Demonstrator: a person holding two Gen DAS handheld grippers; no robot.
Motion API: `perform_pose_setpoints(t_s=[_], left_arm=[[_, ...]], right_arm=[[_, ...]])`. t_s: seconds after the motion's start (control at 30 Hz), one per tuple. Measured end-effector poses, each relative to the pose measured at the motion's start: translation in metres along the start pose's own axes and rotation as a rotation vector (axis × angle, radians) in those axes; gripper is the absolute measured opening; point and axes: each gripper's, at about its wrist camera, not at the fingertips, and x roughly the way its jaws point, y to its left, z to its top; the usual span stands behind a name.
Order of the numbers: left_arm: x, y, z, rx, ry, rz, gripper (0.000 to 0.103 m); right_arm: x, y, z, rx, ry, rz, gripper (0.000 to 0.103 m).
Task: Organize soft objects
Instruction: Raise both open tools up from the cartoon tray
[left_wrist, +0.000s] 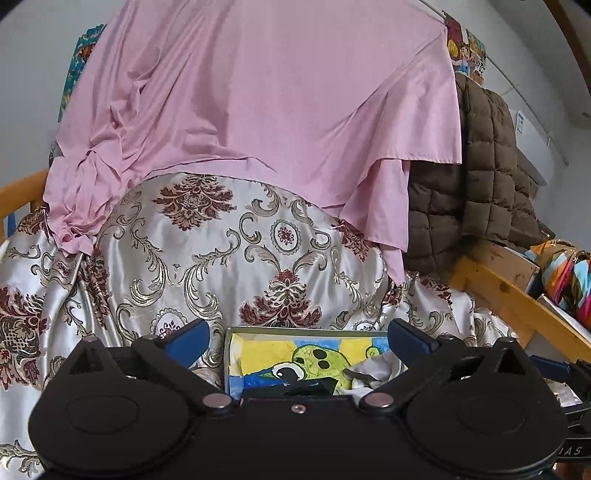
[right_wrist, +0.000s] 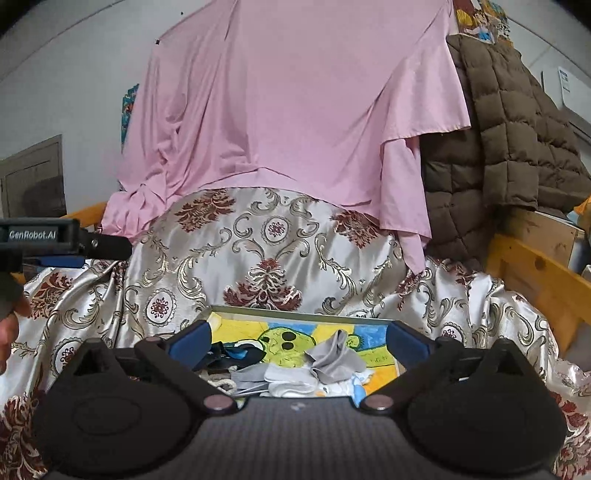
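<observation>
Both claws stand wide open with nothing between their pads: my left claw (left_wrist: 297, 339) and my right claw (right_wrist: 299, 338) hang just above the tray (right_wrist: 295, 316), which sits on the satin bedspread (right_wrist: 258, 251). I judge I am between picks, with no sock in hand and the next one to choose.

The socks (right_wrist: 295, 373) lie in a loose heap in the tray, at the edge nearest me. A grey one (right_wrist: 334, 360) sits rumpled on top of white ones, and dark ones (right_wrist: 236, 352) lie to the left of the heap. The tray's floor shows a yellow, blue and green cartoon picture.

Next I would lower the right claw onto the grey sock, the clearest to grasp, and close on a raised fold so the pads catch one sock only. The pink sheet (right_wrist: 295, 110) hangs behind the tray.
</observation>
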Motion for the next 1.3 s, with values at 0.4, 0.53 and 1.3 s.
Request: perform_pose_setpoints(t_s=[0.4, 0.53, 1.3], left_arm=[[0.023, 0.007, -0.017, 0.003, 0.027, -0.015, 0.102], [0.024, 0.008, -0.017, -0.001, 0.027, -0.013, 0.102], [0.039, 0.007, -0.037, 0.015, 0.024, -0.073, 0.102]], right_arm=[[0.022, -0.002, -0.015, 0.052, 0.026, -0.002, 0.103], [0.027, 0.000, -0.023, 0.039, 0.038, 0.002, 0.103], [-0.008, 0.019, -0.070, -0.027, -0.041, 0.022, 0.103]])
